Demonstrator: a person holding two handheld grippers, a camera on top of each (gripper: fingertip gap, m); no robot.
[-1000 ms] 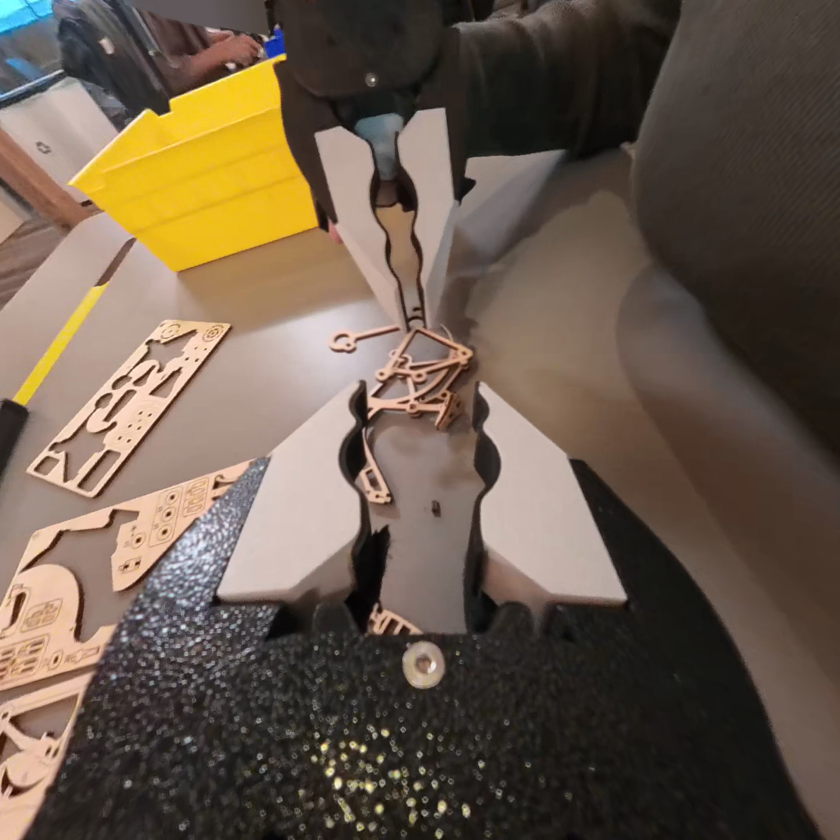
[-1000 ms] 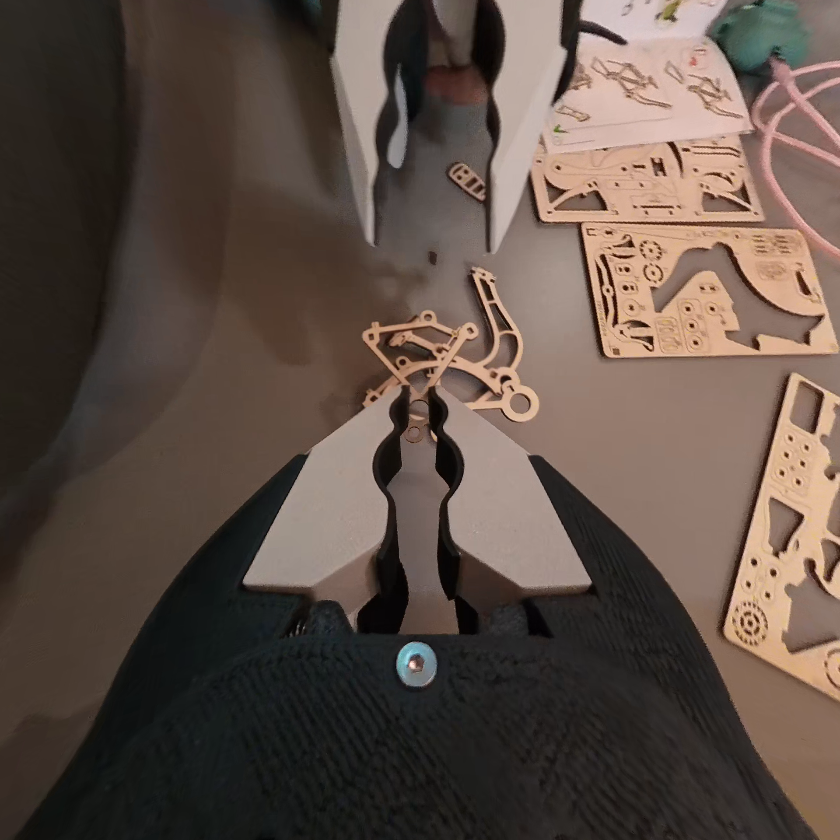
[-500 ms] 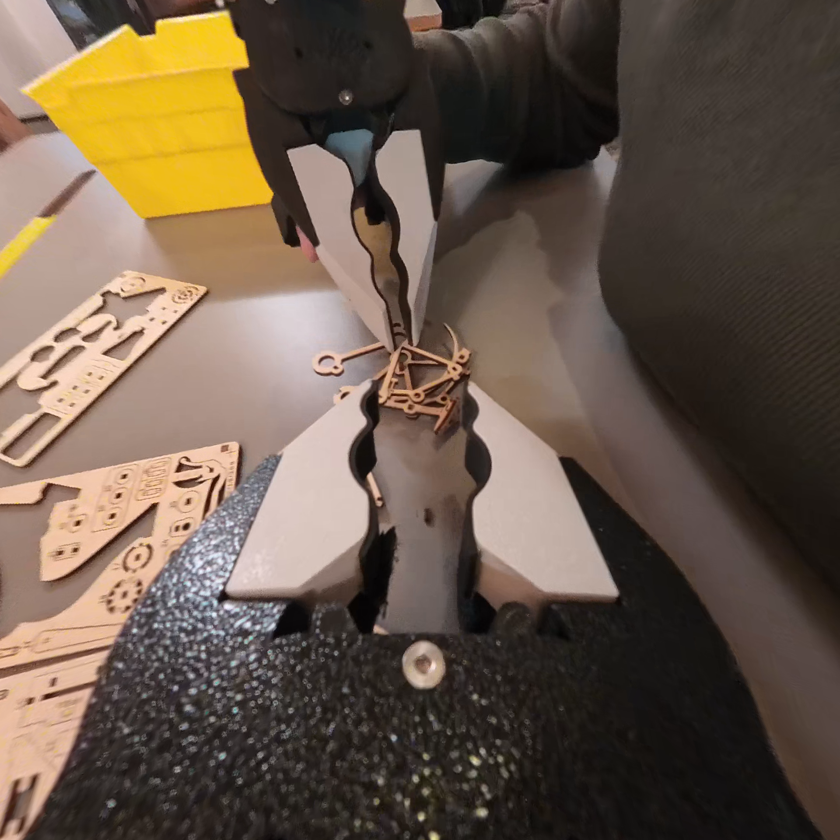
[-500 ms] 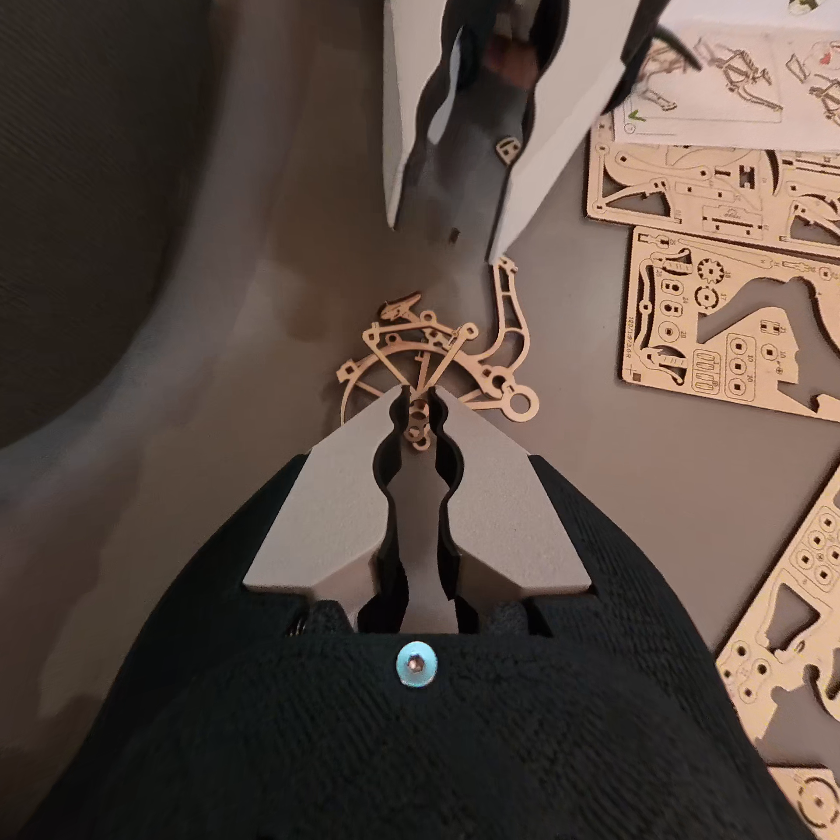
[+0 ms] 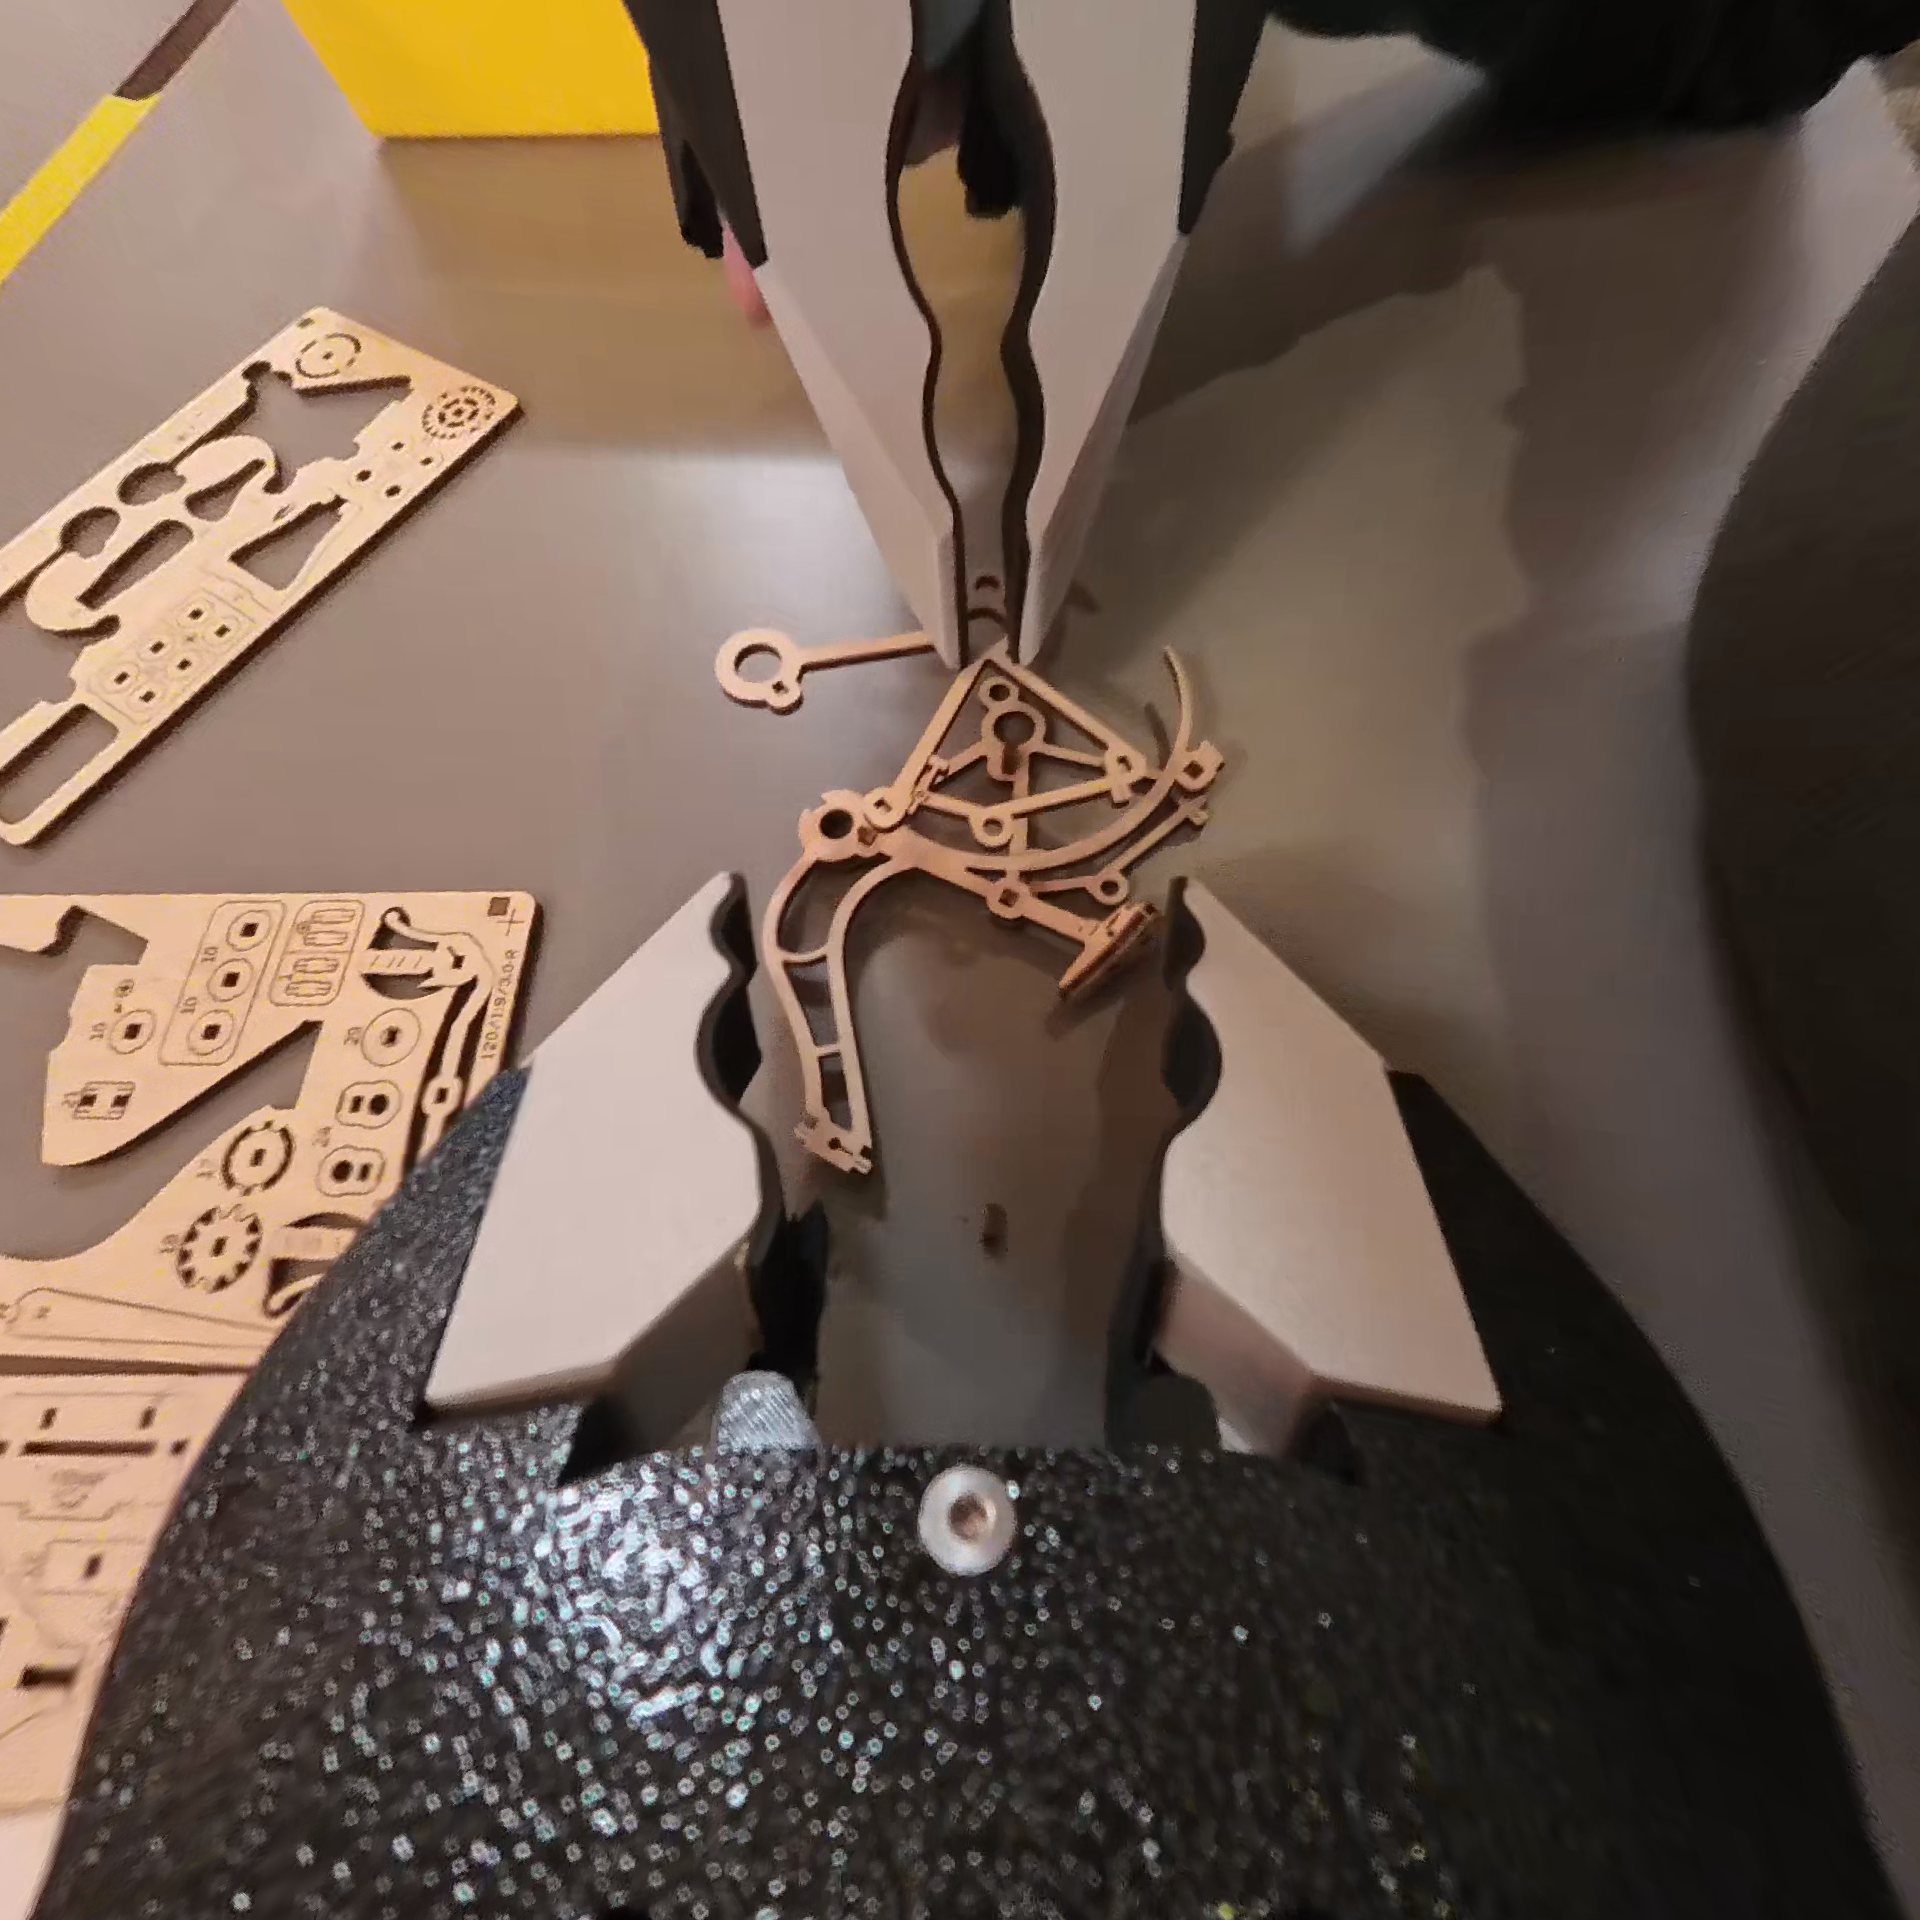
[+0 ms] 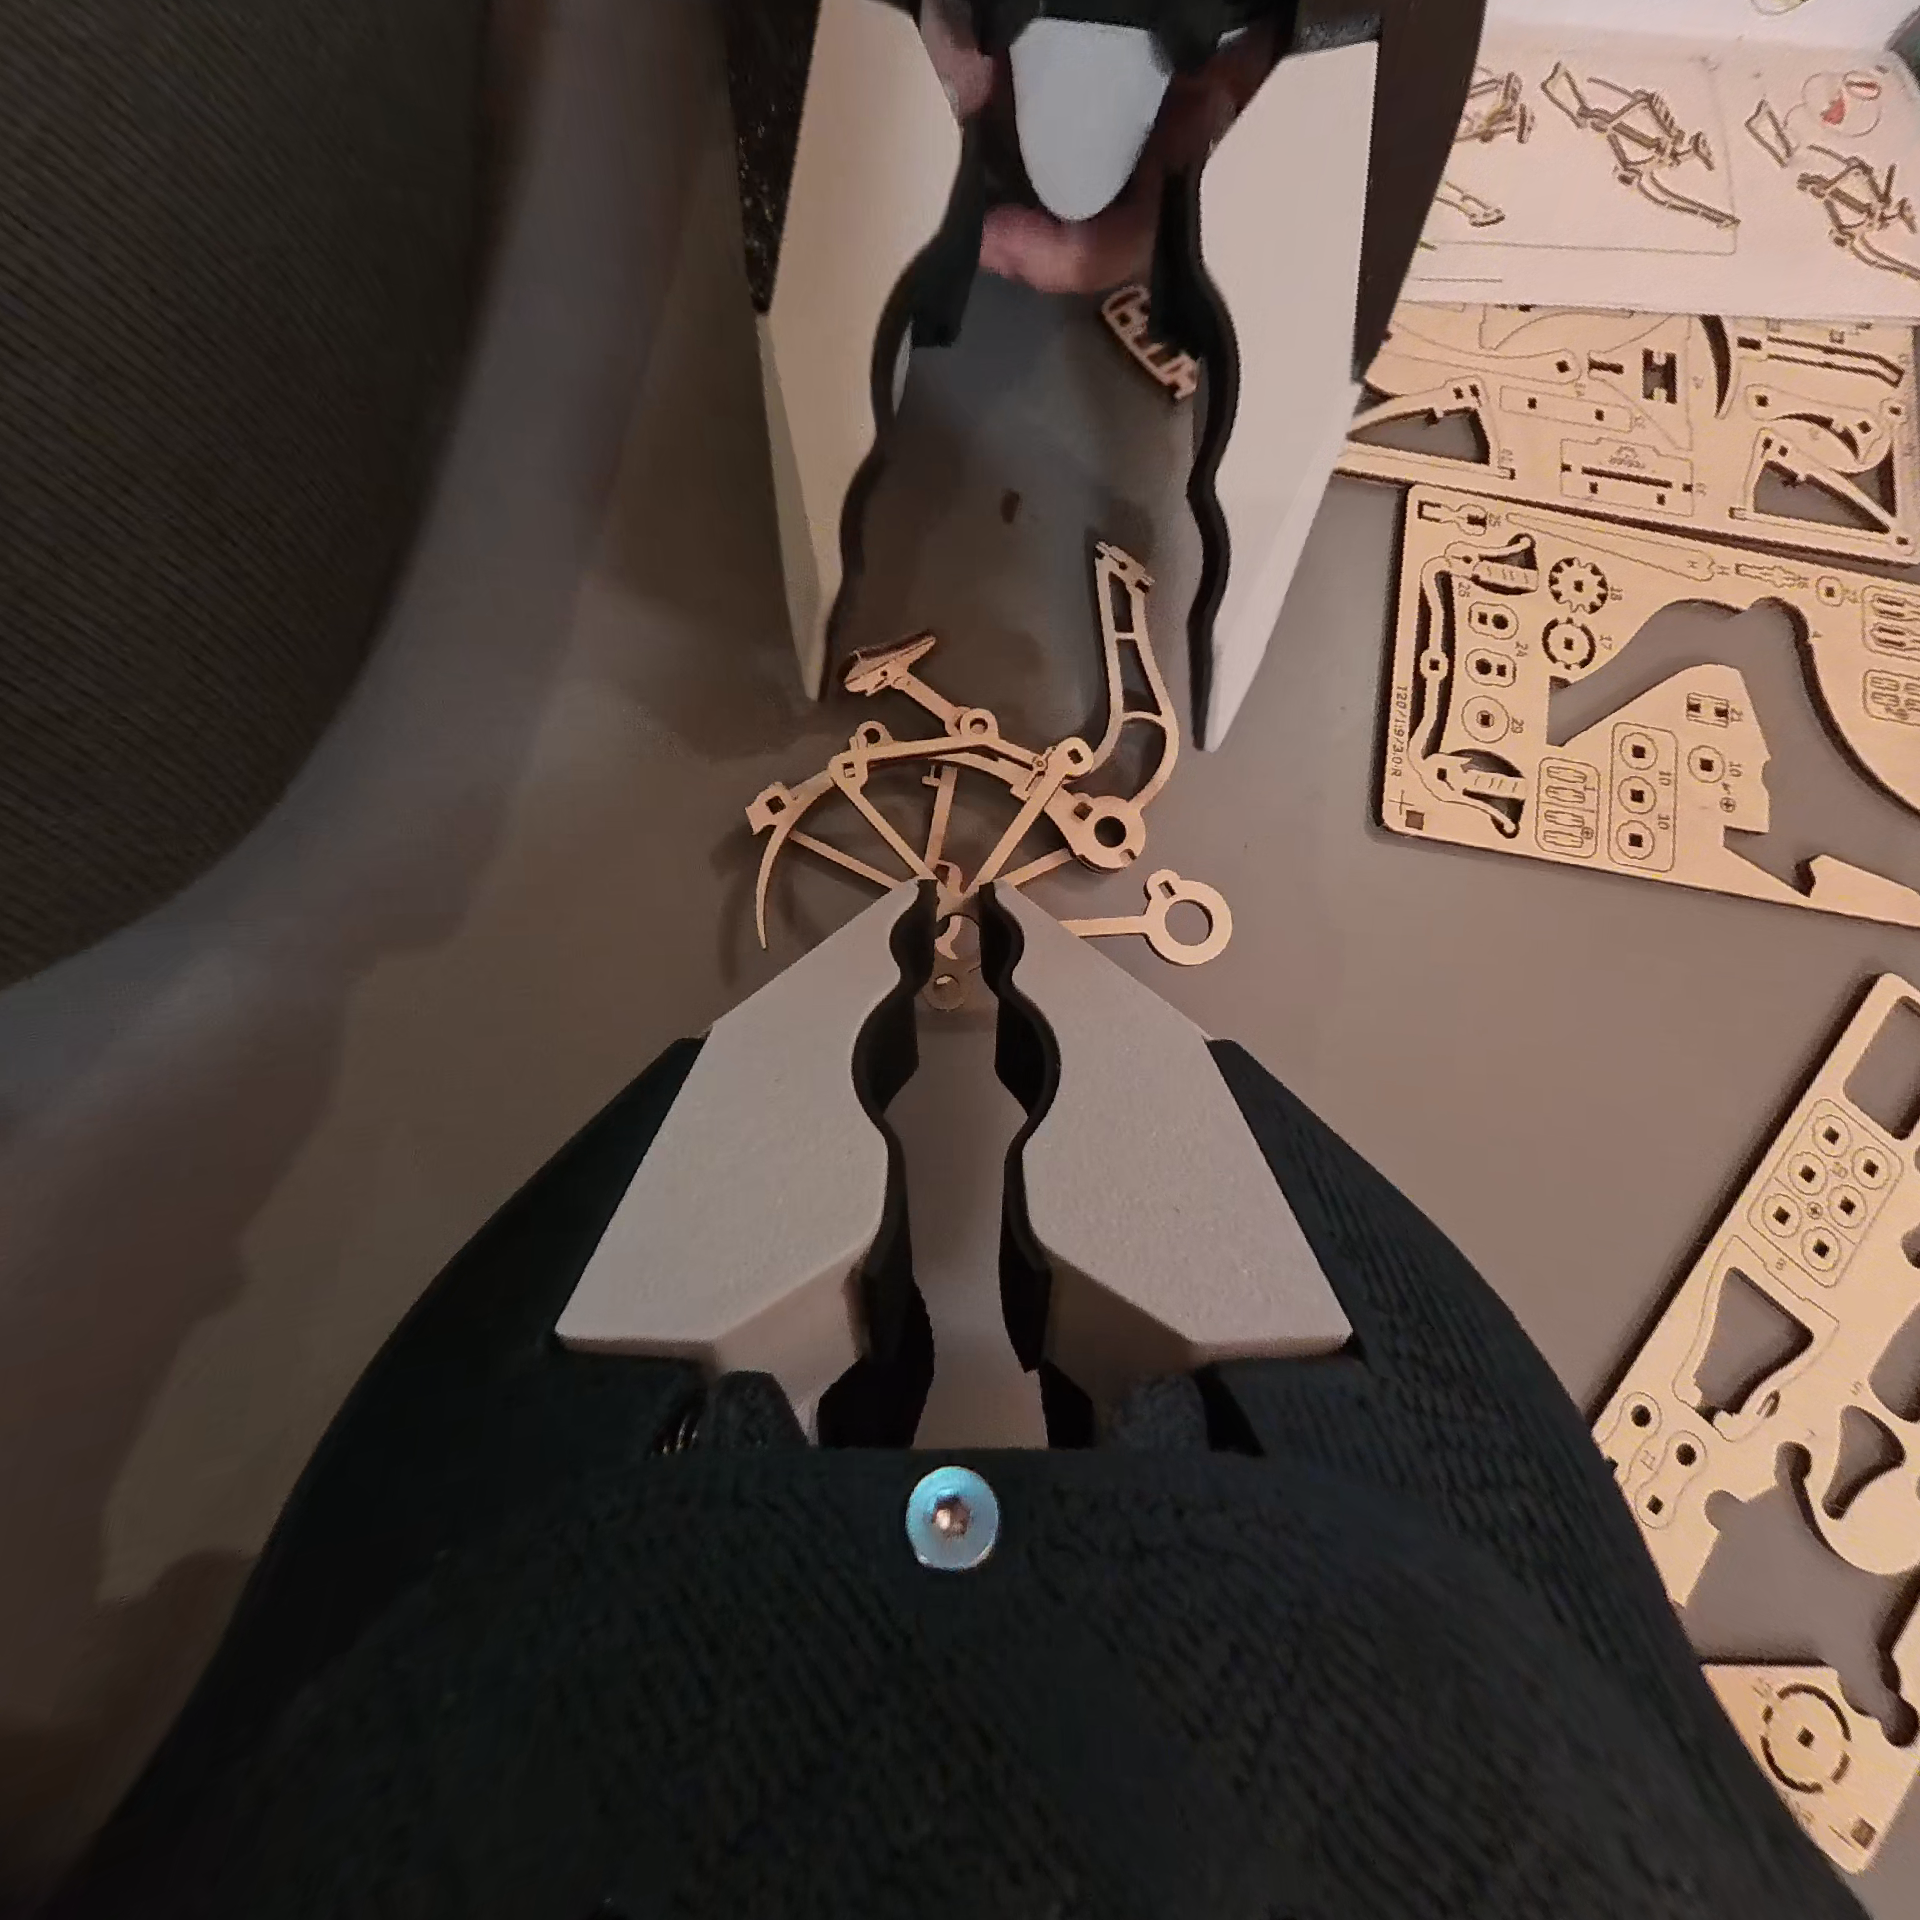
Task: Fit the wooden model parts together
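A flat wooden model assembly [image 5: 997,821] of thin struts and an arc lies on the grey table [image 5: 582,727]. It also shows in the right wrist view [image 6: 935,790]. My right gripper [image 6: 953,891] is shut on the assembly's hub end; in the left wrist view it [image 5: 987,634] pinches the apex from the far side. My left gripper [image 5: 956,894] is open and empty, its fingers on either side of the assembly's near end and its curved arm [image 5: 821,997]. In the right wrist view it [image 6: 1013,717] stands open opposite. A loose ring-ended rod [image 5: 769,670] lies beside the assembly.
Punched wooden part sheets [image 5: 239,1070] lie to the left, and to the right in the right wrist view [image 6: 1662,707]. An instruction sheet [image 6: 1662,156], a yellow bin [image 5: 499,62] and a small ladder-shaped part [image 6: 1148,332] are farther off. A person's dark clothing [image 5: 1818,727] borders the table. The grippers' ends are close to 4 cm from one another.
My left gripper has moved forward and down, so its open fingers now flank the assembly's near end. The right gripper has stayed shut on the assembly, which has turned a little.
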